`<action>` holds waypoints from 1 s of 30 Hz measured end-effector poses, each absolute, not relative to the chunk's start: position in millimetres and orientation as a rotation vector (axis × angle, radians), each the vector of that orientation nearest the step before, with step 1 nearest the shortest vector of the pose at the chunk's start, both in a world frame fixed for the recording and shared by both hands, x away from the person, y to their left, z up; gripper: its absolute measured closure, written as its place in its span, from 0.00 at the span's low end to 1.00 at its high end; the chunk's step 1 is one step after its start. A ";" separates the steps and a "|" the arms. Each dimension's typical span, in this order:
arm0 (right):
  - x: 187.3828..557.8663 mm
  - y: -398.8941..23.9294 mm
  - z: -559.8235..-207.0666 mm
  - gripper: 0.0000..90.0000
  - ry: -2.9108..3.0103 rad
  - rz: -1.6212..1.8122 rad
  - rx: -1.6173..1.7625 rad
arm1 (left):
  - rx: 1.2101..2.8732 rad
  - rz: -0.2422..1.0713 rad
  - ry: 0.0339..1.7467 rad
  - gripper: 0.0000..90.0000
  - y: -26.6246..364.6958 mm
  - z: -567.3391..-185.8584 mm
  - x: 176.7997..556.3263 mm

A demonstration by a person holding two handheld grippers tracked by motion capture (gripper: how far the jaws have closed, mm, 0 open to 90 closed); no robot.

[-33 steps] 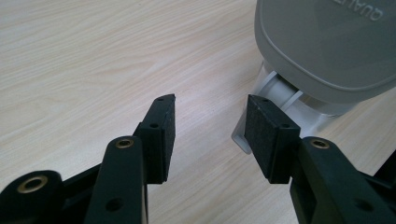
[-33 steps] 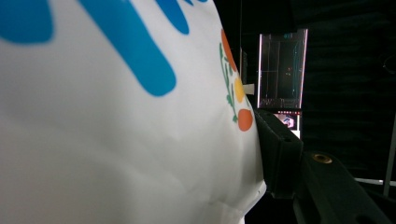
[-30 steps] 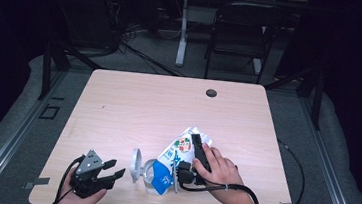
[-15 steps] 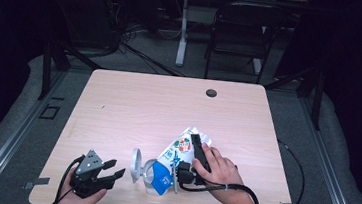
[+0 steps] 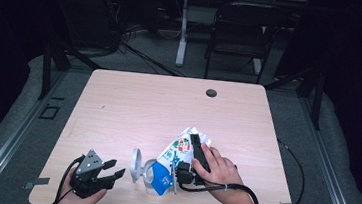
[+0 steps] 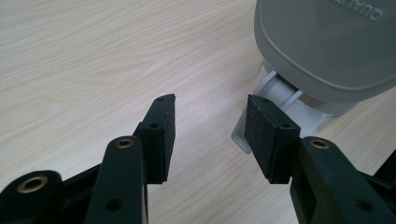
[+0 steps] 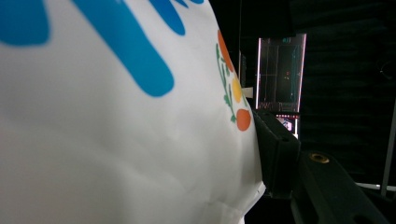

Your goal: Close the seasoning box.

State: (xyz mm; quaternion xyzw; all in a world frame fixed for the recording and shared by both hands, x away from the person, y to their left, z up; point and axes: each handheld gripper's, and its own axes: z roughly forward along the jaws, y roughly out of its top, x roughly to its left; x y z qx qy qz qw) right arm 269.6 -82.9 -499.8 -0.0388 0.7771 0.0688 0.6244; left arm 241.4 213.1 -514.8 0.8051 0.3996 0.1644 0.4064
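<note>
Nothing moved — right tool (image 5: 182,175) clamps pouch (image 5: 176,154) near front edge; left tool (image 5: 112,170) open, empty.

We are seeing a bag (image 5: 176,154) lying on the table (image 5: 143,108) near its front edge, with a lid (image 5: 136,164) standing just left of it. Our left gripper (image 5: 112,170) is sitting left of the lid; our right gripper (image 5: 195,148) is lying on the bag.
</note>
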 end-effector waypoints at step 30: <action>267.6 -81.4 -497.3 0.65 1.778 0.159 -0.105 | 2.030 0.417 1.007 0.60 213.5 -514.3 241.3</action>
